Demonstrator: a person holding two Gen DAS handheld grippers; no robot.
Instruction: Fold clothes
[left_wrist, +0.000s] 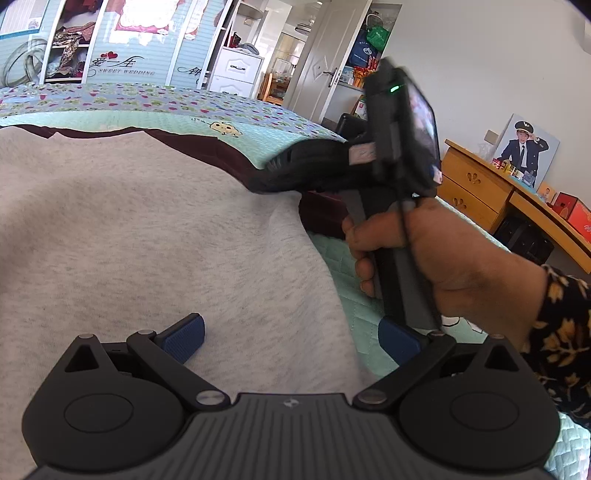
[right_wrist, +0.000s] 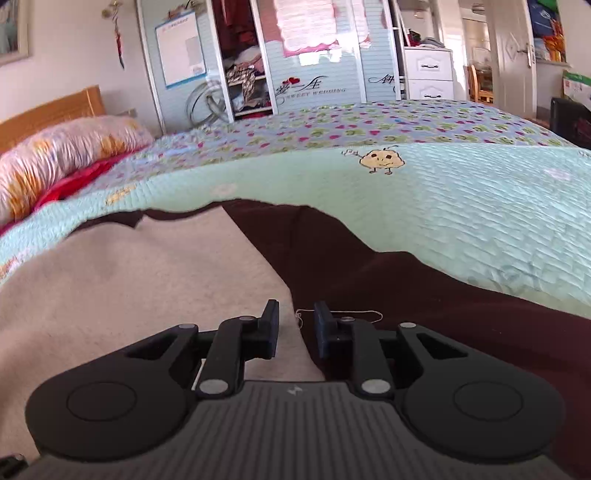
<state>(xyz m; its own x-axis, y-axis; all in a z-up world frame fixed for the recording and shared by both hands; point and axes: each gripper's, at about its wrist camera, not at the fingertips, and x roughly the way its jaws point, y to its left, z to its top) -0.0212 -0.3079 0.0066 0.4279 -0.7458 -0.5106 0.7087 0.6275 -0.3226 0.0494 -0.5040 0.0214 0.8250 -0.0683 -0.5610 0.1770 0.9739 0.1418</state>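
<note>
A grey sweatshirt (left_wrist: 147, 229) with dark maroon sleeves and trim lies spread on the bed. My left gripper (left_wrist: 291, 341) is open, its blue pads (left_wrist: 184, 338) wide apart low over the garment's right side edge. The right gripper's body (left_wrist: 399, 147) shows in the left wrist view, held in a hand above the maroon sleeve. In the right wrist view the grey body (right_wrist: 129, 280) and maroon sleeve (right_wrist: 369, 280) meet under my right gripper (right_wrist: 296, 328). Its jaws stand a narrow gap apart over that seam, holding nothing I can see.
The bed has a mint quilt (right_wrist: 461, 206) with a floral cover beyond it. A pillow (right_wrist: 62, 151) lies at the headboard on the left. A wooden desk (left_wrist: 491, 192) stands to the right of the bed. A wardrobe (right_wrist: 314, 55) stands behind.
</note>
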